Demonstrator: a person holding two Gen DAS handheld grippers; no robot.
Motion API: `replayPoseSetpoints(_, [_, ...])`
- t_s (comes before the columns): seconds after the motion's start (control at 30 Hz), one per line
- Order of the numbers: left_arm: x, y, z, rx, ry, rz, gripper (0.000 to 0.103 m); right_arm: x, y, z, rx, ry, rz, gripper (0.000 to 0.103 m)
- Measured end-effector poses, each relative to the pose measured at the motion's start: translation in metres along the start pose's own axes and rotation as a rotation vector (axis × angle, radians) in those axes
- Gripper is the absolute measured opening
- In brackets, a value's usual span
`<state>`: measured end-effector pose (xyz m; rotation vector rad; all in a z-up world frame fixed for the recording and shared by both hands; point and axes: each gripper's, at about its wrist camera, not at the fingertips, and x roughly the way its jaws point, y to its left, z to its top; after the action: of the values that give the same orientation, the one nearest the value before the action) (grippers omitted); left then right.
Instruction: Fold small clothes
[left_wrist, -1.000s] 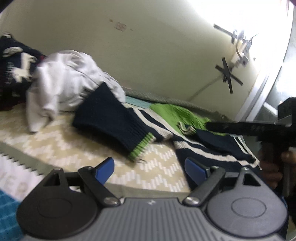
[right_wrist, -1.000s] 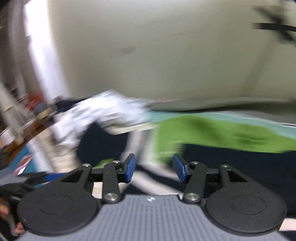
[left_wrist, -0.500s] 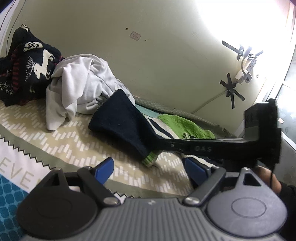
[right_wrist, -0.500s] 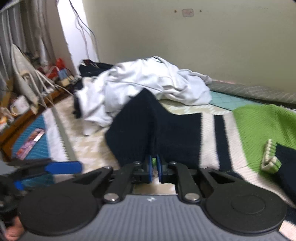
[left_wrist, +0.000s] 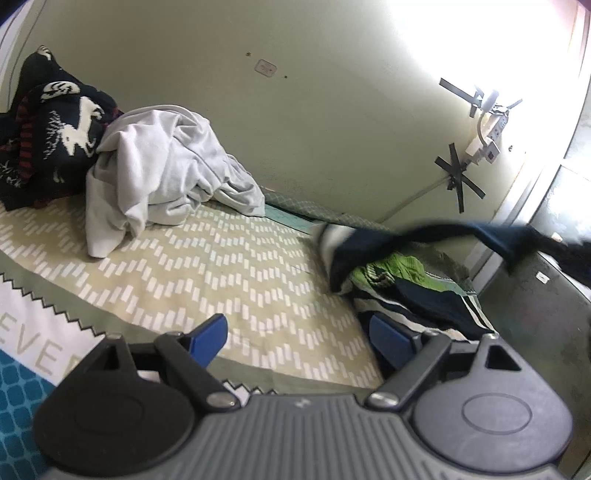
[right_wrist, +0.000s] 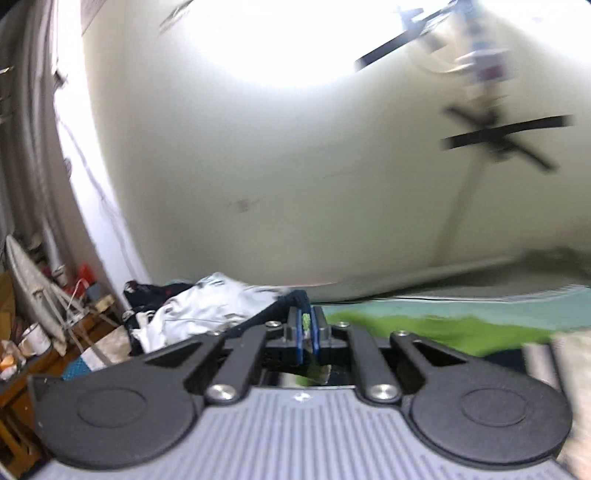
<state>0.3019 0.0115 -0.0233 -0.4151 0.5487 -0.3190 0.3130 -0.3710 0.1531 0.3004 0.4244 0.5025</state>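
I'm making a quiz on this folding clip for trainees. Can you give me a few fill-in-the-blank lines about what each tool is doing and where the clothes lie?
1. The right tool is ____ on the cuff of the striped sweater.
2. The left tool stands ____, holding nothing.
3. The white garment lies crumpled between the reindeer sweater and the ____ sweater.
4. The sweater's lifted sleeve is dark ____.

Missing words: shut; open; striped; navy

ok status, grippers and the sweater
Right gripper shut on sweater cuff, sleeve lifted across the sweater. Left gripper open, empty. White pile off to the side, clear.
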Motion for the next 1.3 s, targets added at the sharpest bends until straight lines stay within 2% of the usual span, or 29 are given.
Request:
replayPoseSetpoints(0.13, [0.009,-0.015,0.004,0.019,0.02,-0.032,0.087,-0.063,-0.024,-0.037,0.013,-0.019,-0.115,0.002])
replayPoseSetpoints(0.27, [0.033,-0.038,0.007,0.043,0.075,-0.069,0.087,-0.076,-0.057,-0.067,0.118,0.019,-0.207,0.003])
replayPoseSetpoints(0.37, [0.054,-0.058,0.011,0.089,0.112,-0.068,0.087,-0.07,-0.066,-0.084,0.196,0.055,-0.186,0.003])
replayPoseSetpoints(0.43, [0.067,-0.067,0.017,0.103,0.132,-0.066,0.087,-0.068,-0.061,-0.089,0.184,0.064,-0.164,0.003])
replayPoseSetpoints(0.53, [0.094,-0.077,0.032,0.09,0.165,-0.07,0.087,-0.068,-0.052,-0.091,0.175,0.058,-0.125,0.003])
replayPoseSetpoints(0.63, [0.126,-0.084,0.046,0.076,0.194,-0.045,0.093,-0.07,-0.047,-0.09,0.167,0.051,-0.113,0.003])
replayPoseSetpoints(0.73, [0.157,-0.086,0.051,0.055,0.226,-0.01,0.092,-0.075,-0.046,-0.087,0.168,0.039,-0.118,0.003])
replayPoseSetpoints(0.77, [0.166,-0.086,0.05,0.045,0.239,-0.006,0.087,-0.075,-0.047,-0.084,0.167,0.034,-0.12,0.003])
replayPoseSetpoints(0.8, [0.174,-0.088,0.048,0.048,0.25,-0.003,0.071,-0.075,-0.047,-0.082,0.164,0.03,-0.125,0.003])
replayPoseSetpoints(0.83, [0.179,-0.092,0.044,0.063,0.264,-0.001,0.061,-0.075,-0.048,-0.079,0.154,0.028,-0.134,0.003])
replayPoseSetpoints(0.87, [0.184,-0.096,0.04,0.085,0.274,-0.002,0.041,-0.074,-0.048,-0.076,0.142,0.028,-0.141,0.003])
replayPoseSetpoints(0.97, [0.182,-0.109,0.032,0.164,0.224,0.04,0.021,-0.068,-0.053,-0.067,0.121,0.032,-0.165,0.003])
replayPoseSetpoints(1.1, [0.162,-0.102,0.031,0.108,0.119,0.04,0.017,-0.064,-0.053,-0.051,0.094,0.007,-0.168,0.003])
replayPoseSetpoints(1.23, [0.136,-0.086,0.034,0.0,0.017,0.005,0.016,-0.067,-0.043,-0.029,0.036,-0.081,-0.148,0.003])
replayPoseSetpoints(1.3, [0.136,-0.082,0.036,-0.014,0.011,0.046,0.013,-0.057,-0.045,-0.023,0.022,-0.091,-0.147,0.002])
